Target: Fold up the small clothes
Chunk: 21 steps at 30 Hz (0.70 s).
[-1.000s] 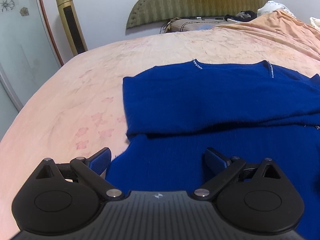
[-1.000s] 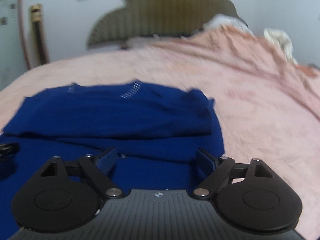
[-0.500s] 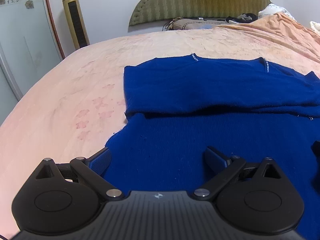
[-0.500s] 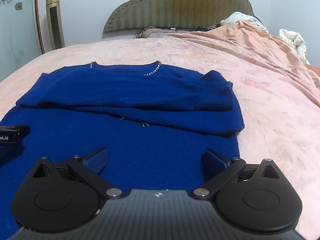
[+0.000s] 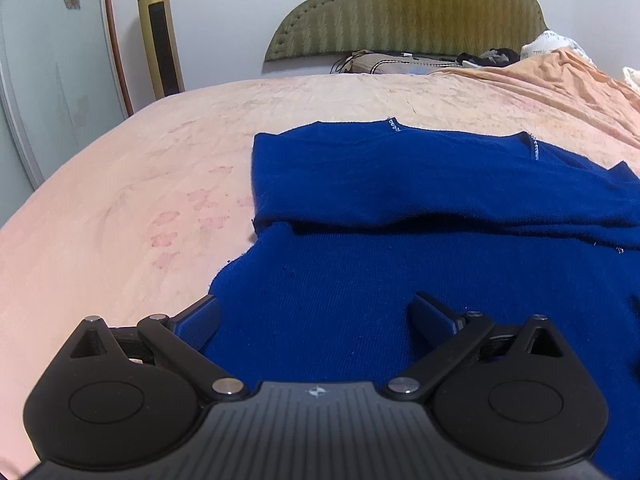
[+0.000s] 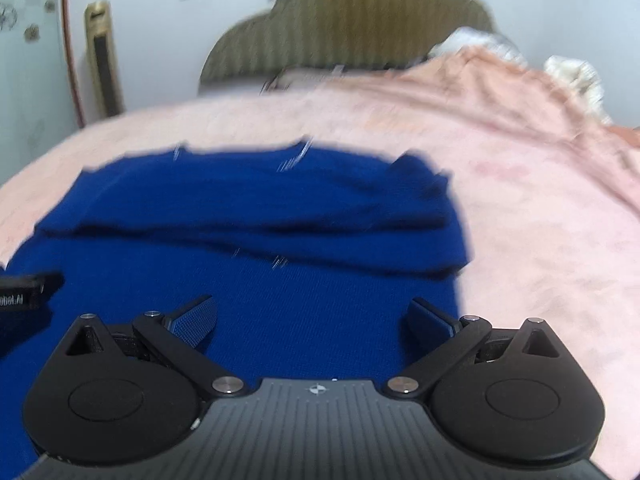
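Note:
A dark blue knit sweater lies flat on the pink bedspread, its sleeves folded across the chest in a band. It also shows in the right wrist view, blurred. My left gripper is open and empty, low over the sweater's near left part. My right gripper is open and empty over the near right part. The left gripper's tip shows at the left edge of the right wrist view.
A padded olive headboard and pillows are at the far end of the bed. A gold tower fan stands by the wall at left. A rumpled orange blanket lies at the far right.
Both grippers have drawn back toward the sweater's near edge and stayed open. The right wrist view is now blurred by motion.

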### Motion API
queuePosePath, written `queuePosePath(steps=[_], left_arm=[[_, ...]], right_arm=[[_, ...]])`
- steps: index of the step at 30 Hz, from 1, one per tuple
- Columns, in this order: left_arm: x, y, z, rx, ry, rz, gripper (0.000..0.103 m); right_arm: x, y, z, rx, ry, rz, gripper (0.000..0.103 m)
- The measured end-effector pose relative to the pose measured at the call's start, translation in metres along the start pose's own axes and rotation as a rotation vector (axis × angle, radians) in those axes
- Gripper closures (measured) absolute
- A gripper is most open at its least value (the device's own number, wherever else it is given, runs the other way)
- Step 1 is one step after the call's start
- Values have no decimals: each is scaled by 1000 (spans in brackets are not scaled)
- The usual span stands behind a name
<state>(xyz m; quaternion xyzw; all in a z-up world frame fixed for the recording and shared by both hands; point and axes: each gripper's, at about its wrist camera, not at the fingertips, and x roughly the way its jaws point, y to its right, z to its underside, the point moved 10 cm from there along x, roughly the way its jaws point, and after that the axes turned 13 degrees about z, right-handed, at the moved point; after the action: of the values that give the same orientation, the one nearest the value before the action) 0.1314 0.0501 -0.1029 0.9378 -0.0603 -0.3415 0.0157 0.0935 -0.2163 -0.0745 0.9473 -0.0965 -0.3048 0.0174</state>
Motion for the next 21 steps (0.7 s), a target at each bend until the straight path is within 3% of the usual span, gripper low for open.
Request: queuePosePath(steps=[3,7,12,18,21], left_arm=[[0,0,0,-1,2,0,0],[-1,0,1,-6,5,5,0],[-4,1,2,-6,7,26,0],[-32,0,15,41,-19,130,0],[-53,-24,14,40,8,110,0]], right_arm=[[-5,8,-5,-30,34,30,0],[14,6,15,-33,-81,-12,0],[9,-4,17,-101,-43,1,0],[6,1,17,-52,-51,-36,0],[6,1,16,-51,-49,-38,0]])
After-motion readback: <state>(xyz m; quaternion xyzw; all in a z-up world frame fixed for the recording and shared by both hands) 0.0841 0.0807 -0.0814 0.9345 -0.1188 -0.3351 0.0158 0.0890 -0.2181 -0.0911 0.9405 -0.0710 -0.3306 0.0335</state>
